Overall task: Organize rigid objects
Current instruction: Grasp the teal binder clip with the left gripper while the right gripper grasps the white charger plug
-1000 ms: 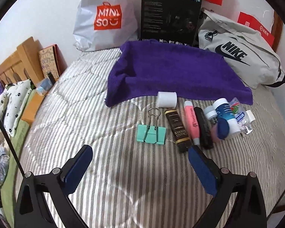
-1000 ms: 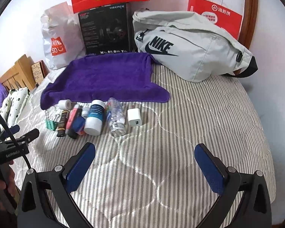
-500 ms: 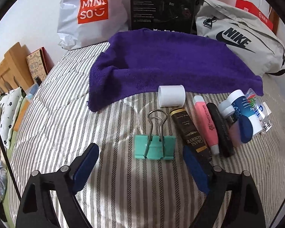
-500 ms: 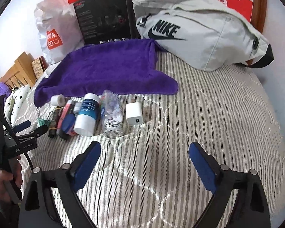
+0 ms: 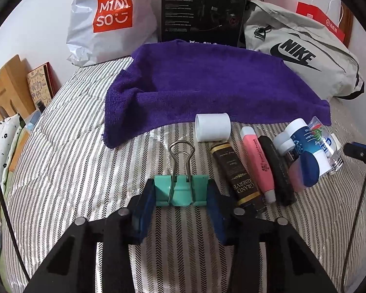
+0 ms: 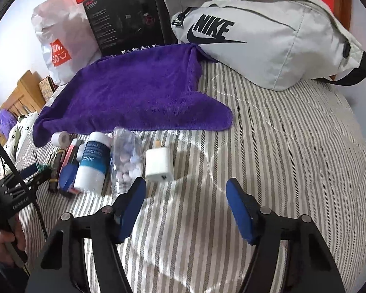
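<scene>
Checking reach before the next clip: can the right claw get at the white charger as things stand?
Probably yes. The right claw is open, and the white charger lies just ahead of its left finger with bare bedspread between. The clear bottle lies close beside the charger.

— how's the light on your side?

— soft and even, fairly bright. my left hand-held gripper [image 5: 181, 204] throws only a faint shadow on the striped bed [image 5: 68, 171].

— any glare?

— pale sheen patches on the bed cover in the right wrist view, near my right hand-held gripper [image 6: 185, 195].

— sharpness?

— the centre is crisp. the fisheye bends everything toward black corners, and the nike bag [image 6: 268, 36] bulges at the rim.
</scene>
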Demonstrator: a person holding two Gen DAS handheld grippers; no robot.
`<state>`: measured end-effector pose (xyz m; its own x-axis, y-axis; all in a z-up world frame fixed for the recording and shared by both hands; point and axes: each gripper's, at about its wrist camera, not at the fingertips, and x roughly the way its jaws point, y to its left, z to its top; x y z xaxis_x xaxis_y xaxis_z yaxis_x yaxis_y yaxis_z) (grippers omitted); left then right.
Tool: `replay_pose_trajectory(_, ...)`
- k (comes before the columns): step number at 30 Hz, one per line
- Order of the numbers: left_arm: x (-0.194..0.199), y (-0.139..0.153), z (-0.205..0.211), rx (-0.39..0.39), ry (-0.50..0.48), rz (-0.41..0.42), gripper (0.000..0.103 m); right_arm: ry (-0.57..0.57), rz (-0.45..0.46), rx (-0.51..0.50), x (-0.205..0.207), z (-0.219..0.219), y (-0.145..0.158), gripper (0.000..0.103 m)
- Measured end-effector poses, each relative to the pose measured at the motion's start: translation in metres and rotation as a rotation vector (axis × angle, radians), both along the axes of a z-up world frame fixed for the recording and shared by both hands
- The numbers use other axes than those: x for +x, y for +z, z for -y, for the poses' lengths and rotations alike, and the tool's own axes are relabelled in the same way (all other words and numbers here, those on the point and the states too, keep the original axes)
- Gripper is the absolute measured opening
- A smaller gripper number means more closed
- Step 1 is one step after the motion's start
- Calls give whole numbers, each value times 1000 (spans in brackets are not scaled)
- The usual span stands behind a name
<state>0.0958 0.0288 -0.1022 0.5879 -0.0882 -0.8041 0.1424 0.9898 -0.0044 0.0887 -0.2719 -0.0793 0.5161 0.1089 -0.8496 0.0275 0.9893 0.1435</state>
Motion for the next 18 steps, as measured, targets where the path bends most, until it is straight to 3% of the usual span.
replay_pose_trajectory(13, 2, 0, -3, -7, -7, -15, 39, 91, -41, -65, 34, -31, -15, 42)
replay_pose_trajectory(15, 2, 0, -3, -7, -6, -13, 39, 103, -48, -65, 35, -33, -18, 31)
replay_pose_trajectory(18, 3, -1, -1, -3, -6, -6, 39, 113, -52, -70, 37, -36, -23, 28)
